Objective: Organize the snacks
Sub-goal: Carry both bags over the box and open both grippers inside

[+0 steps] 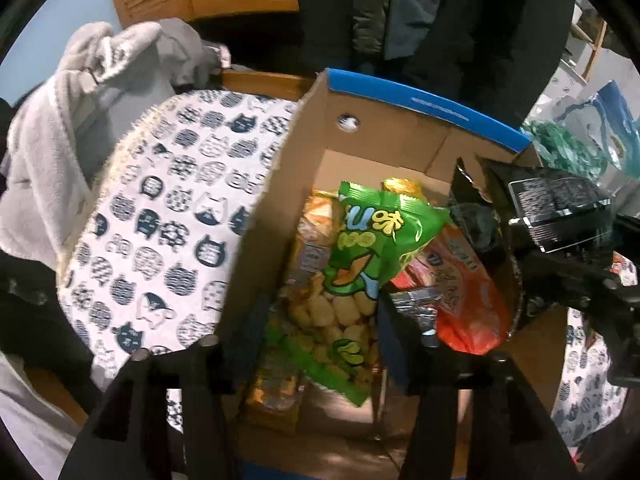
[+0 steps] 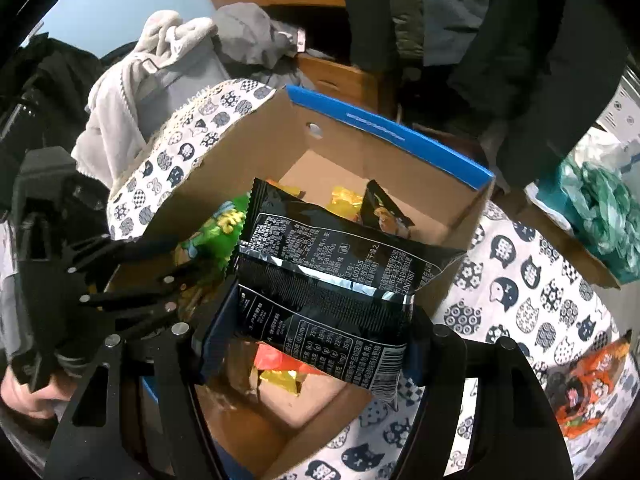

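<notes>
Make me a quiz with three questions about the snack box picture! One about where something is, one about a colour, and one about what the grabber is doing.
1. Where is the green snack bag?
A. inside the cardboard box
B. on the cat-pattern cloth
C. on the grey towel

2. What colour is the box's top edge?
A. red
B. blue
C. yellow

3. What is the right gripper doing?
A. hanging empty
B. clamping the black snack packet
C. holding a cup

Answers:
1 A: the green bag lies among other snacks between the box walls.
2 B: a blue strip runs along the rim.
3 B: the black packet sits pinched between its fingers, above the box.
</notes>
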### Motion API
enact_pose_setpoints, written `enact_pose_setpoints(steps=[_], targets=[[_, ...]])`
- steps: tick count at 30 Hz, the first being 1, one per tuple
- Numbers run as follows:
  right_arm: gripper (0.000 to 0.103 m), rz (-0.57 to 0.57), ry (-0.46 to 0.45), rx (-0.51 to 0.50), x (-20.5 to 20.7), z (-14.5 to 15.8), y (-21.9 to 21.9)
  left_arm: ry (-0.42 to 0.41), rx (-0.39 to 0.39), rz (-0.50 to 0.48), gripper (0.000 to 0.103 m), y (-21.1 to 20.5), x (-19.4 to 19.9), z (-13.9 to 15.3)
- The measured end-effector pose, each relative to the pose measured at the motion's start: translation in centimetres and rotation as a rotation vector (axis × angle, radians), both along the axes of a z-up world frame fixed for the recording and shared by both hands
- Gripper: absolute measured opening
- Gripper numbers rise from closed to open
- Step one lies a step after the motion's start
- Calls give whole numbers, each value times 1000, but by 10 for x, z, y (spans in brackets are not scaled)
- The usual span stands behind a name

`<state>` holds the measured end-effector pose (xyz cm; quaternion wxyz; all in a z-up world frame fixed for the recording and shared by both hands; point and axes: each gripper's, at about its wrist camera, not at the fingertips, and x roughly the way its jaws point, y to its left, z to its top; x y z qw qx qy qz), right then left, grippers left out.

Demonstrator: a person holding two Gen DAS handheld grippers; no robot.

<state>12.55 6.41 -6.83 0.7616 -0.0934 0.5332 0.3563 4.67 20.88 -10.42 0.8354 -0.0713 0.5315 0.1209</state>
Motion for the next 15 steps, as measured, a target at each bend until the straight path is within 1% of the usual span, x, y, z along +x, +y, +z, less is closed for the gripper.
enact_pose_setpoints(steps=[1,2,3,5,7,11,13,14,15], targets=[[70,5,0,-2,1,-1,2,-6,19,1,64,0,-1,3],[70,6,0,-3,2,-2,4,-10,18,-6,64,0,-2,4],[70,7,0,-4,3,-4,6,-12,16,-11,67,0,-3,7],[70,12,7,-6,6,-7,8,-18,16,-14,69,0,-5,10],[70,19,13,-11,7,-11,10,-26,35,-13,72,0,-6,14],[70,26,-1,-42,7,-18,13,-45,79,-20,74,-3,-7,23],[74,26,-10,-48,6,-18,12,-54,84,-24,78,-4,-8,26],[79,23,-13,-47,6,-17,12,-57,86,-25,78,-4,-8,27],[79,20,-20,-42,5,-15,10,-59,90,-25,78,-5,-9,29]])
